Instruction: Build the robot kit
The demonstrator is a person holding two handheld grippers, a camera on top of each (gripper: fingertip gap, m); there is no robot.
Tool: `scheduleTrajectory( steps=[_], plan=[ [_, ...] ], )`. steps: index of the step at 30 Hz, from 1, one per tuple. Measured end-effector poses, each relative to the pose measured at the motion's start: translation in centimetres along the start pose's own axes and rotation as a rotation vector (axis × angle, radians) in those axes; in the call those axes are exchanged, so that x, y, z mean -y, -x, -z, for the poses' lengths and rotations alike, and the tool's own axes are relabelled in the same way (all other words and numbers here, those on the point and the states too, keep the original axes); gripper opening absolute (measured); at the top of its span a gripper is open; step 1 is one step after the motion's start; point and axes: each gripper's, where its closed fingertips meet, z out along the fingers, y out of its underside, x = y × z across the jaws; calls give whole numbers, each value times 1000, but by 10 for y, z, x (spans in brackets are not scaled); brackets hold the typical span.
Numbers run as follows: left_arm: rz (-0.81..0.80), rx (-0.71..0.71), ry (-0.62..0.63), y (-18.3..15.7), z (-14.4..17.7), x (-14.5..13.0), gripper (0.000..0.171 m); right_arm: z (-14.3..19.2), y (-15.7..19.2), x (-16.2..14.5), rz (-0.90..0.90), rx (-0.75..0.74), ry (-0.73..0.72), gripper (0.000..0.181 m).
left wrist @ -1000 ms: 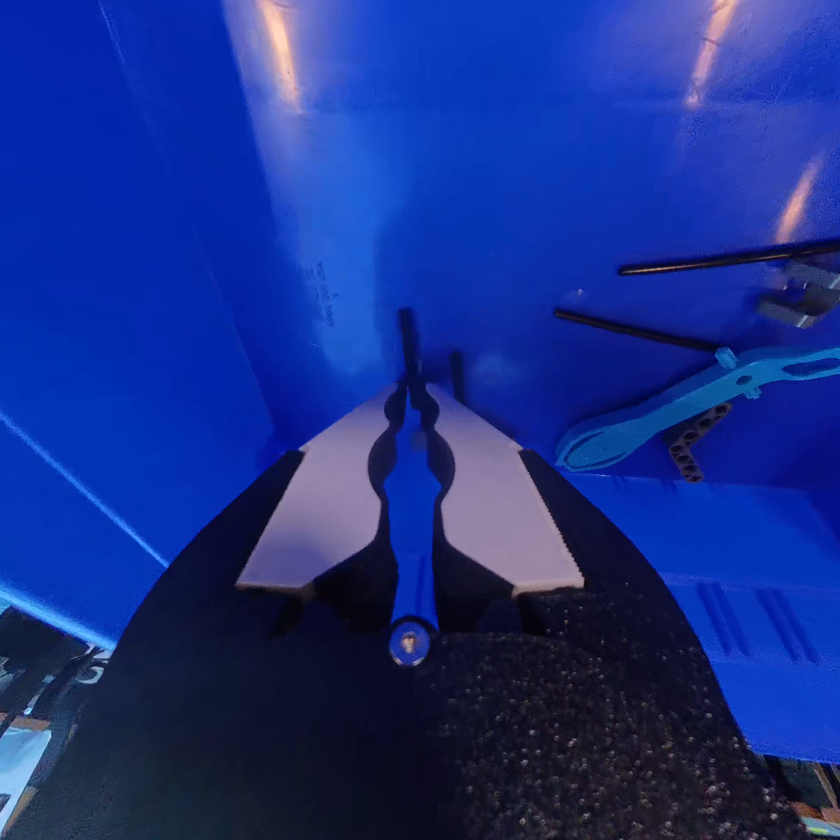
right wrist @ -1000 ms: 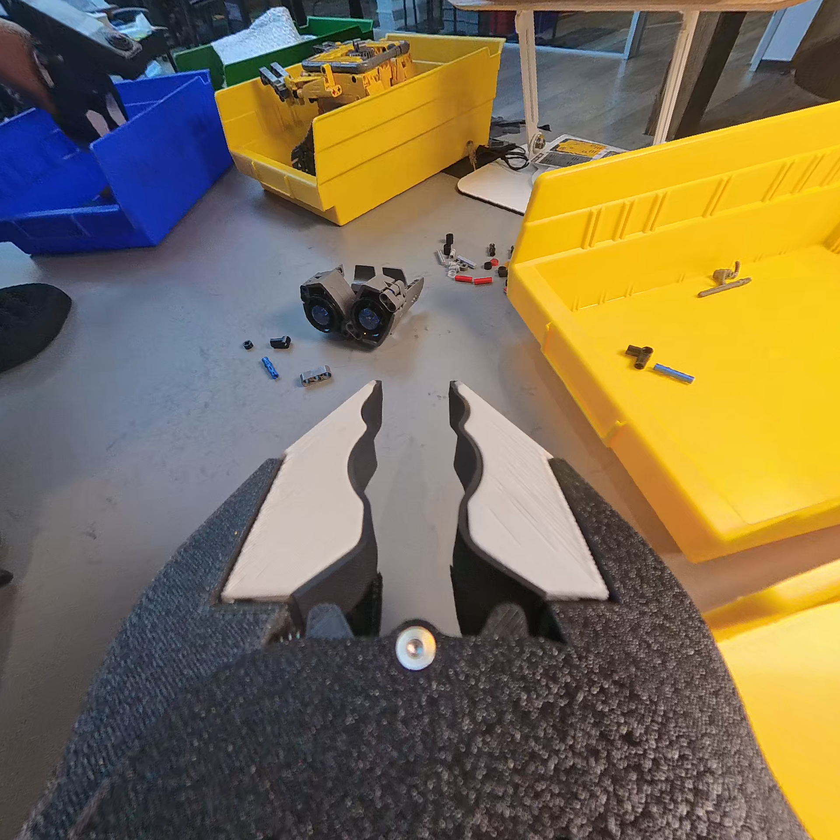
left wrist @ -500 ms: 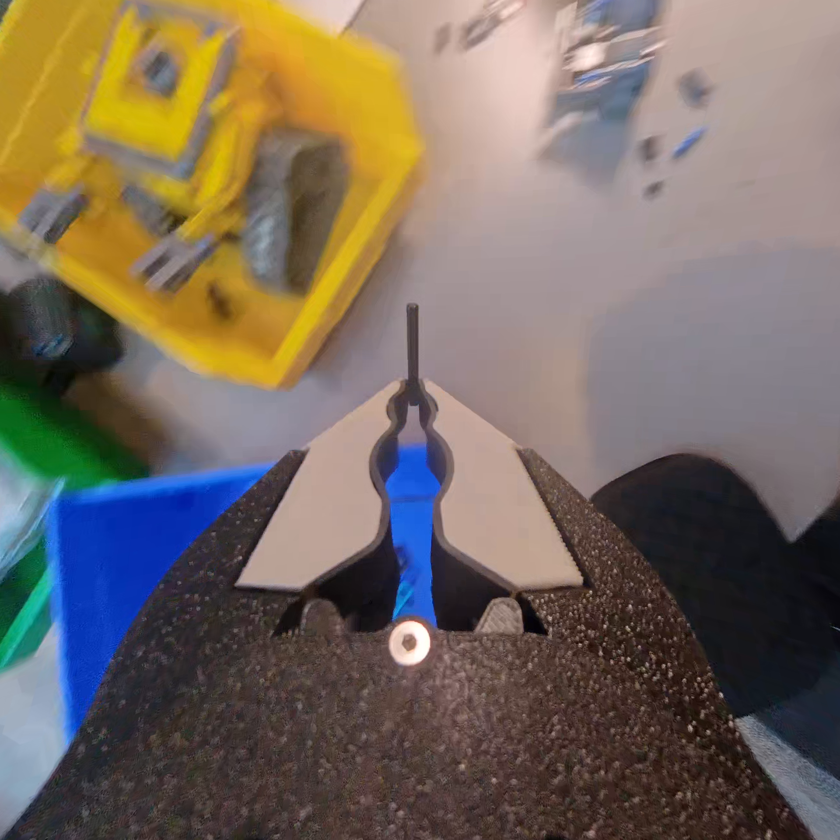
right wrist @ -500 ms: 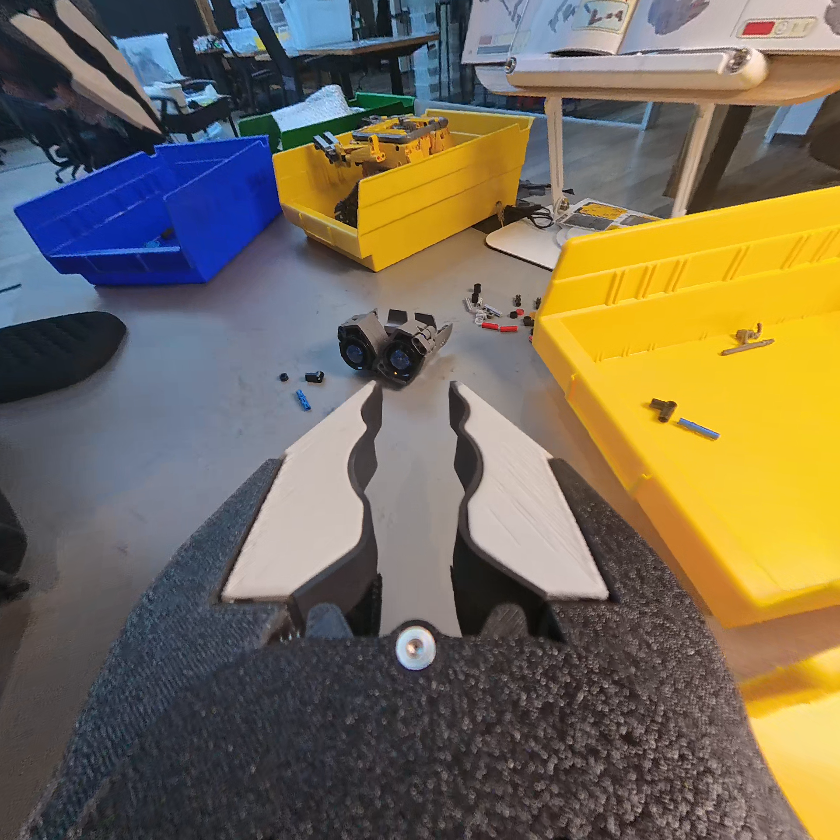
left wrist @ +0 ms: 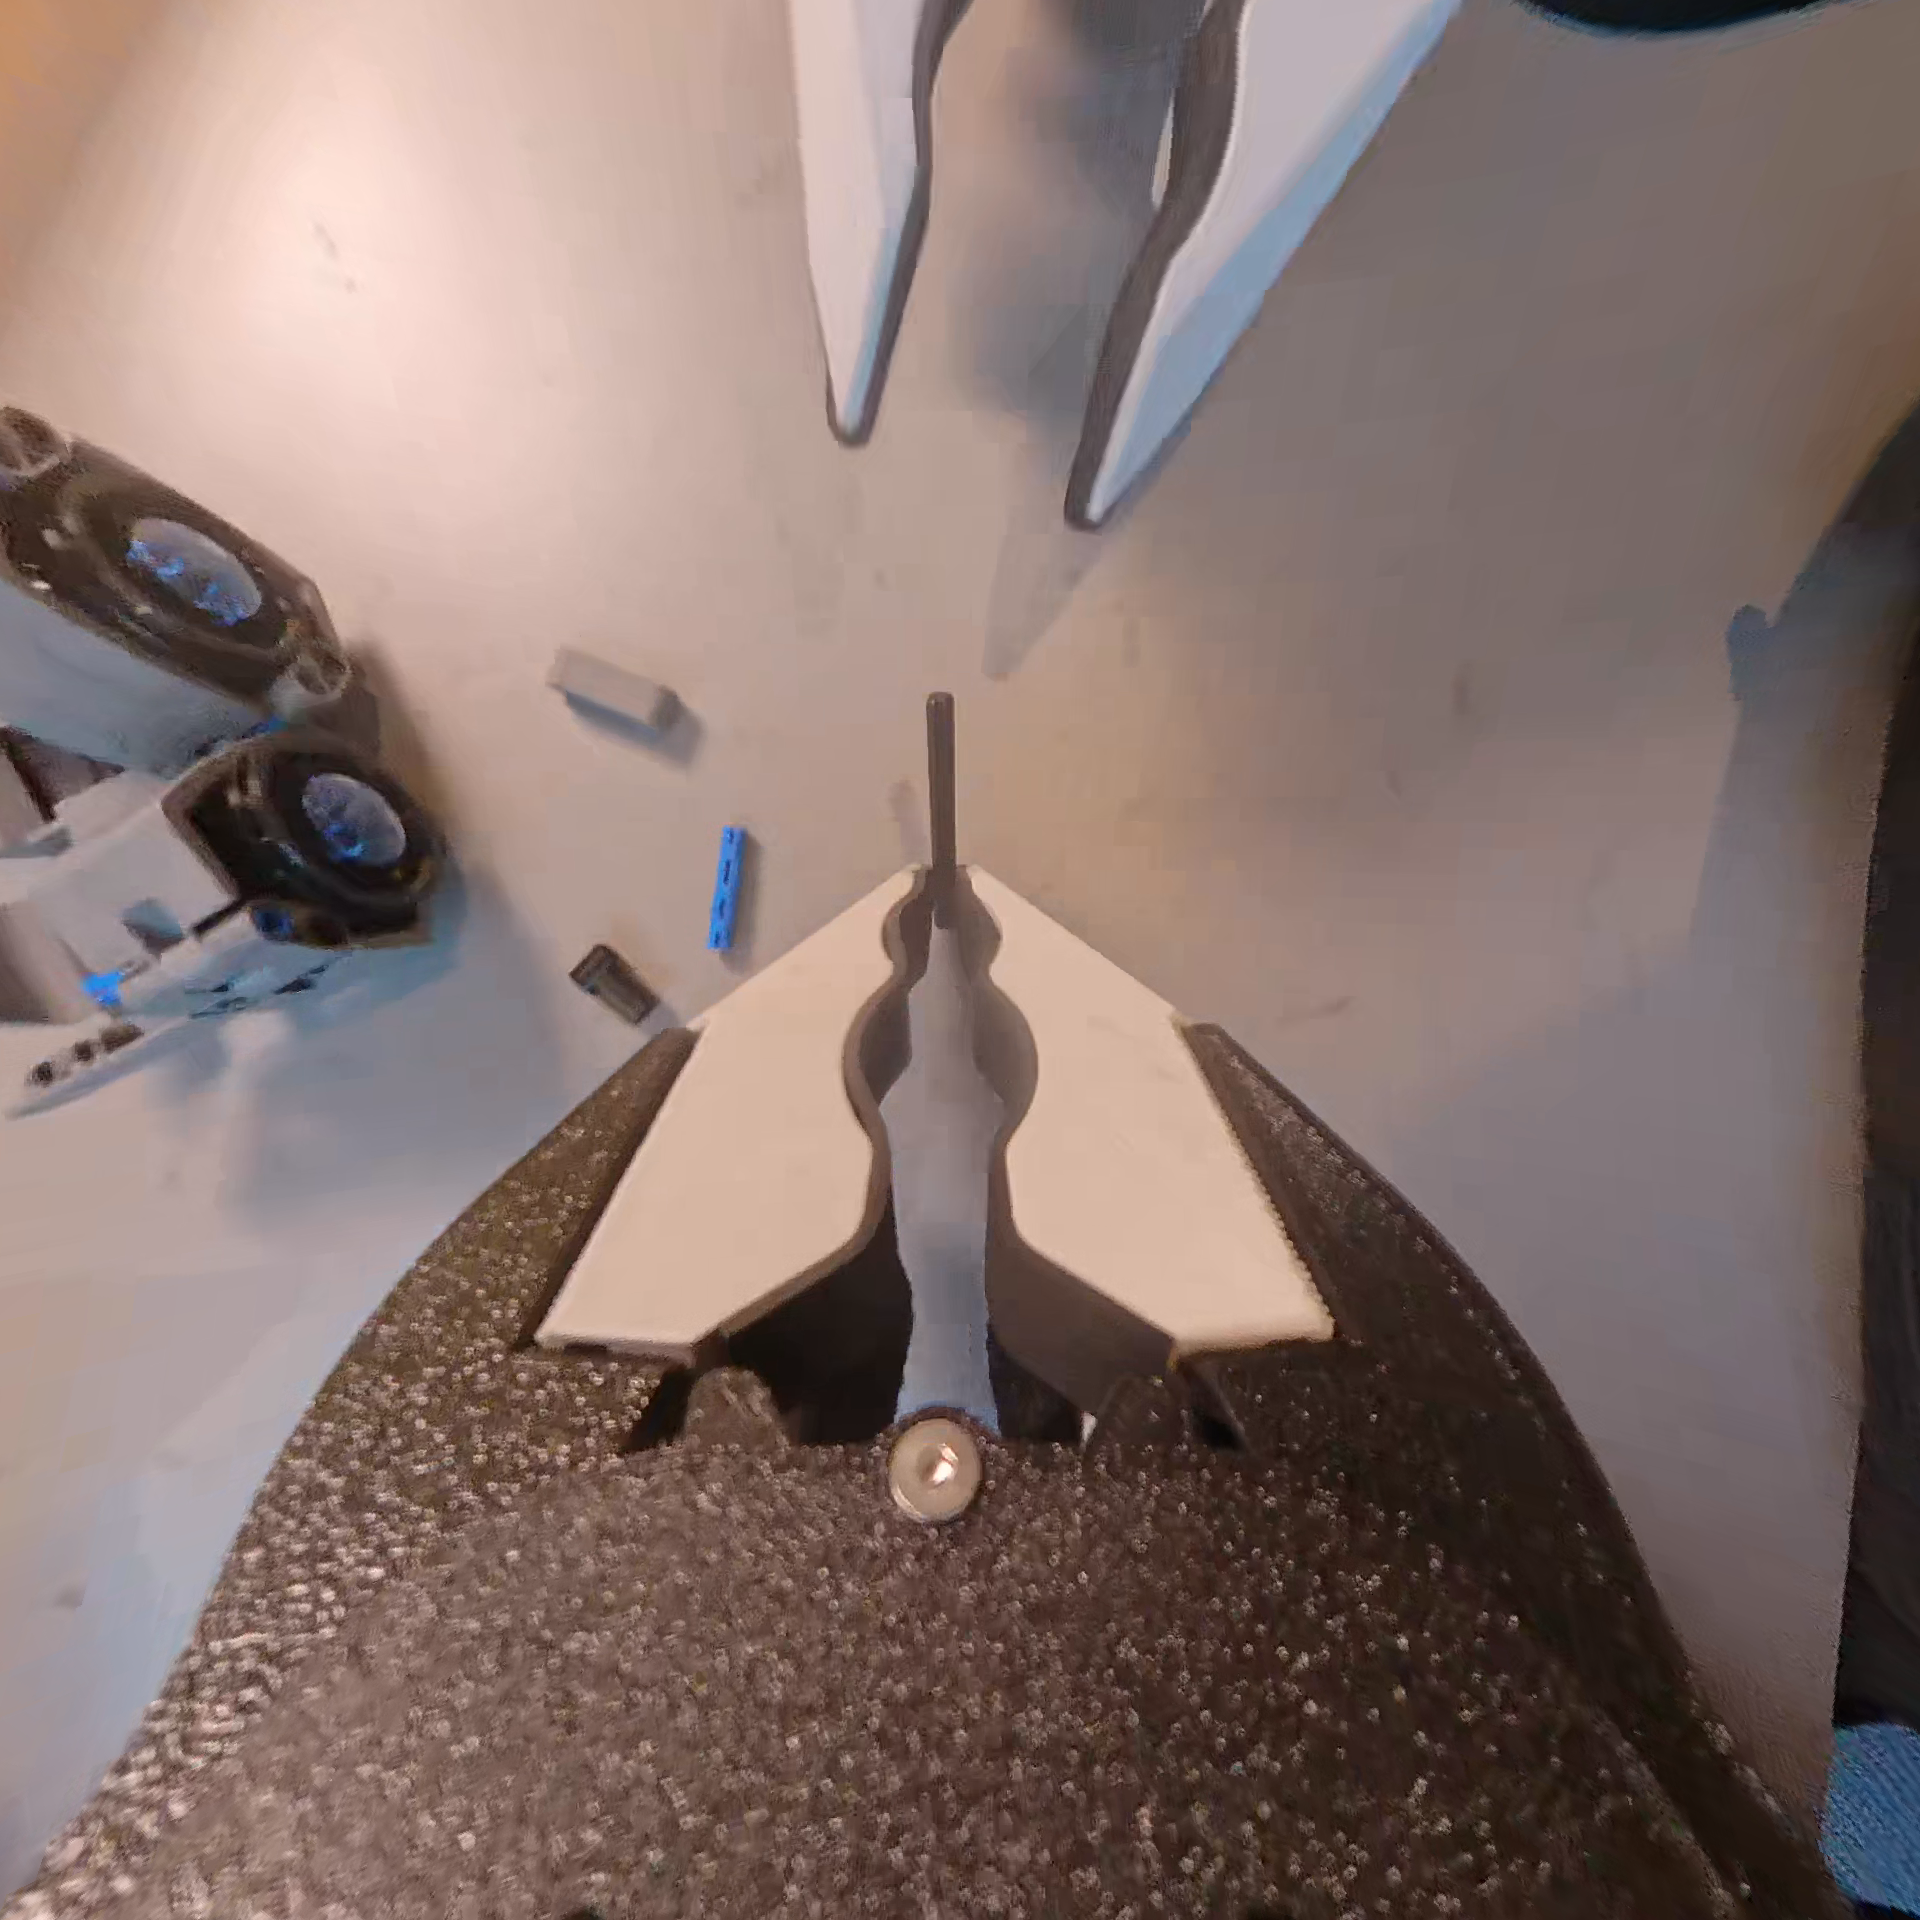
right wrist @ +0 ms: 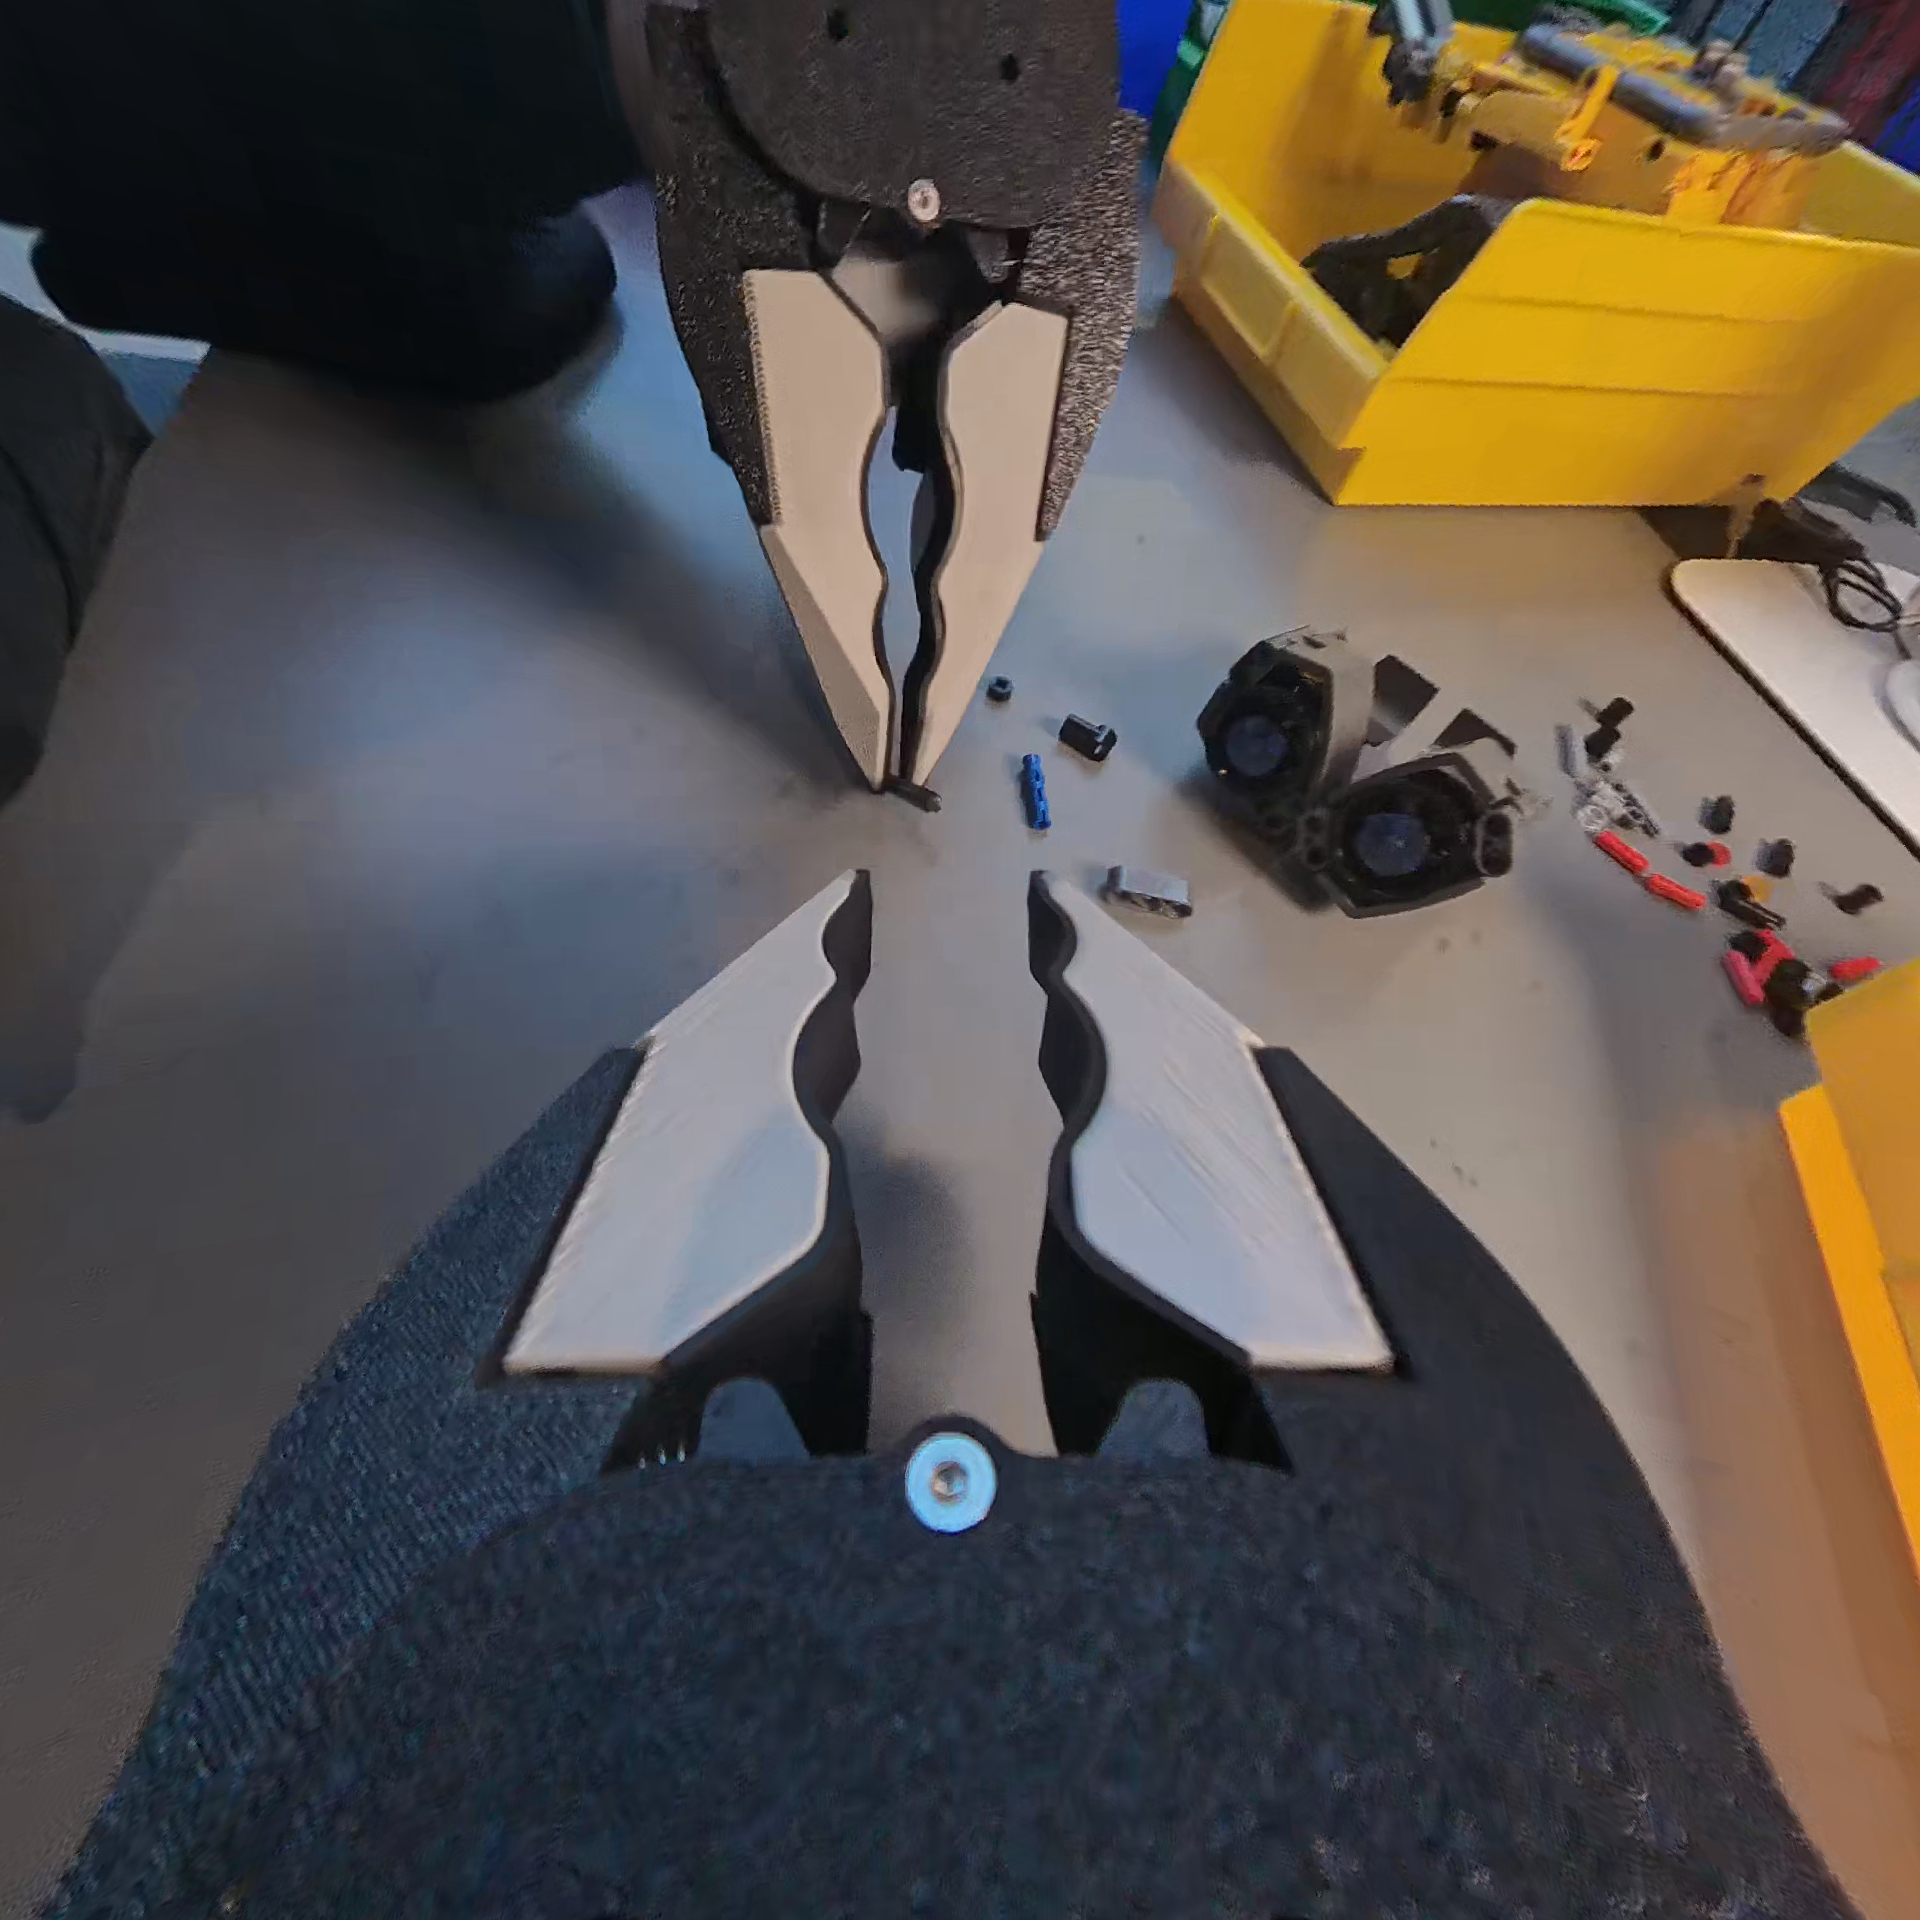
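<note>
My left gripper [left wrist: 943, 878] is shut on a thin black rod [left wrist: 941, 790] that sticks out past its tips, low over the grey table [left wrist: 1455, 831]. In the right wrist view the left gripper [right wrist: 902, 779] points down at the table with the rod's end [right wrist: 923, 796] at its tips. My right gripper [right wrist: 948, 883] is open and empty, facing the left one a short way off; it also shows in the left wrist view [left wrist: 966, 468]. A grey and black assembly with two round lenses [right wrist: 1351, 821] lies to the right, and shows in the left wrist view [left wrist: 208, 790].
Small loose parts lie near the tips: a blue pin [right wrist: 1034, 790], a grey piece [right wrist: 1148, 891], a black bush [right wrist: 1087, 736]. Red and black bits [right wrist: 1745, 935] lie farther right. A yellow bin [right wrist: 1621, 416] holding a yellow model stands at back right; another yellow bin's edge [right wrist: 1860, 1195] is at right. The left gripper's tips are roughly 7 cm from the right gripper's.
My left gripper has lifted the black rod out of the blue bin and carried it across to the table in front of the right gripper. The right gripper has turned left toward it.
</note>
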Motion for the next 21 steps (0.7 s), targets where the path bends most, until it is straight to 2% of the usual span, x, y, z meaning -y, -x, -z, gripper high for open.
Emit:
scheduleTrajectory(
  steps=[2,7,10,13,15,21],
  plan=[
    [-20,12,4,0,-4,-4,4,-9,5,-7,56,6,58,28],
    [-38,16,-73,2,2,-3,10,-27,10,-10,125,30,118,28],
    [20,73,-149,24,20,-5,11,-35,10,-16,117,49,167,28],
    [58,115,-181,44,31,-19,13,-41,7,-16,108,68,180,28],
    [56,91,-187,46,34,-30,21,-45,1,-10,99,68,156,28],
    [68,53,-249,46,29,-40,26,-52,-26,17,8,49,7,29]
  ],
)
